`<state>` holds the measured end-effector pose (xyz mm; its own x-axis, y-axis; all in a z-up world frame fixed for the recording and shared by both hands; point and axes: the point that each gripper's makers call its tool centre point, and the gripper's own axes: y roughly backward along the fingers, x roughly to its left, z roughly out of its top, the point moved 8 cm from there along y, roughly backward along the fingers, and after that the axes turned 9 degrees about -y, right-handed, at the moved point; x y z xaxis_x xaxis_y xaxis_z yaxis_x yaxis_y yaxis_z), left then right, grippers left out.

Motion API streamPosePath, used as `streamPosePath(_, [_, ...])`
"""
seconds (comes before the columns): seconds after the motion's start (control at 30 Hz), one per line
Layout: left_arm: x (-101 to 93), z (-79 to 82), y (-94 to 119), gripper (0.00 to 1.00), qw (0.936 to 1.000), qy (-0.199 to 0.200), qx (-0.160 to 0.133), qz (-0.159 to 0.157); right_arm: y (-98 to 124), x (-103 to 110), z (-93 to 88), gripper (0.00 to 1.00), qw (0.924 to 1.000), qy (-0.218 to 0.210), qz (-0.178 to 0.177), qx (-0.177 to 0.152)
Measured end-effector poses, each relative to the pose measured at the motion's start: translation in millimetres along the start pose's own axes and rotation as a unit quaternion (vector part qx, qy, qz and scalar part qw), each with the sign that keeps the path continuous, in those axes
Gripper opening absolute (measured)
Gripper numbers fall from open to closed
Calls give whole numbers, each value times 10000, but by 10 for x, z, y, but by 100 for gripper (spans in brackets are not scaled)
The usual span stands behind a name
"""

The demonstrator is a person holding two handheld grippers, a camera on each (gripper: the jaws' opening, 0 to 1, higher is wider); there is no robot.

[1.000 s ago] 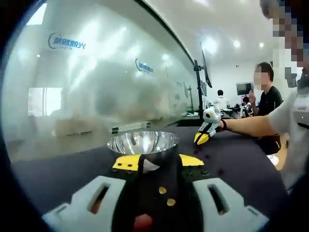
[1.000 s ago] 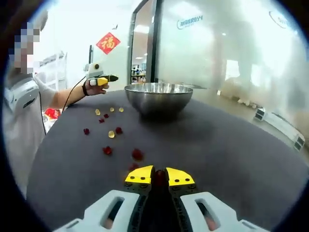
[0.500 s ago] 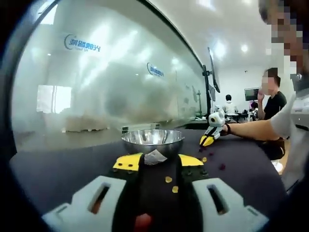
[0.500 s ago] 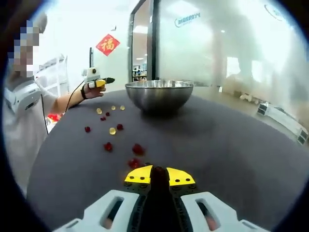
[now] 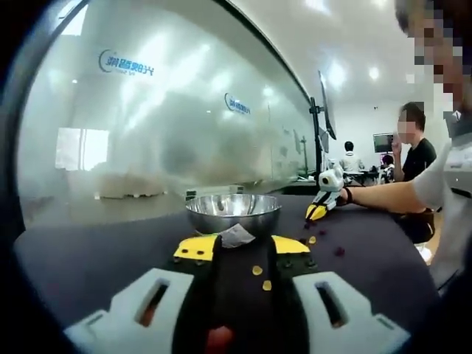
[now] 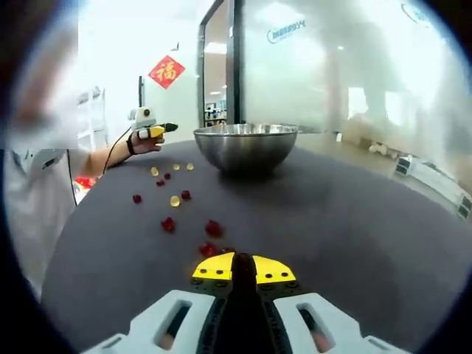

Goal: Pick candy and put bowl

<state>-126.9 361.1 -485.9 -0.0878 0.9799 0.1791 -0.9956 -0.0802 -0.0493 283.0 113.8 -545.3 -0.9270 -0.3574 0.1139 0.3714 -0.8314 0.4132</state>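
Candy: loose red and yellow pieces scattered on the dark tabletop (image 6: 354, 221), spread from just ahead of the right hand-held gripper (image 6: 243, 267) out toward the bowl (image 6: 245, 146); nearest red candy (image 6: 208, 249) lies just off the left yellow tip, another red one (image 6: 213, 228) a little farther, yellow candy (image 6: 175, 200) farther left. Right hand-held gripper: jaws drawn together, a dark red piece apparently pinched between the tips, though too small to confirm as candy. Left hand-held gripper (image 5: 243, 248): jaws set apart, a pale wrapped piece (image 5: 236, 235) lying between the tips, not clearly touched by either; two yellow candies (image 5: 257, 271) sit nearer, between the jaws on the tabletop. Bowl: polished steel, upright, far centre of the tabletop, contents not visible. Risks, judged: the right grip looks shallow, at the very tips, so a quick lift or swing could flick the piece out before it reaches the bowl; the neighbouring red candy may be knocked aside by the jaw on lift-off. On the left, closing off-centre could squirt the wrapper forward against the bowl wall. The bowl looks light and smooth-bottomed; a jaw striking the rim could slide or tip it. A person's arm (image 5: 376, 193) reaches across at the far side.
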Motion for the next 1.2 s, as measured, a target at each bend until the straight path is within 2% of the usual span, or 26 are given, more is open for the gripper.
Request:
streamPosePath(0.2, [-50,-33,-31,20,9999,-101,91,-85,78,7,165,2,9996,2,-36,-289])
streamPosePath(0.37, [-69,-33,-27,20,9997,-136,110,-146,105,38,384,2,9987,12,-32,-502])
streamPosePath(0.5, [-76,-29,-23,20,9997,-169,118,-158,35,70,579,2,9987,153,-25,-496])
streamPosePath(0.63, [-104,-37,-31,20,9994,-218,156,-197,-136,145,839,2,9982,405,105,-441])
streamPosePath(0.87, [-141,-84,-49,20,9989,-246,263,-301,-466,293,1443,2,9944,724,441,-625])
streamPosePath(1.03, [-156,-100,-54,20,9984,-314,333,-338,-726,318,1698,2,9935,842,493,-582])
streamPosePath(1.2, [-177,-84,-51,20,9980,-369,316,-403,-1022,245,1769,2,9949,781,470,-441])
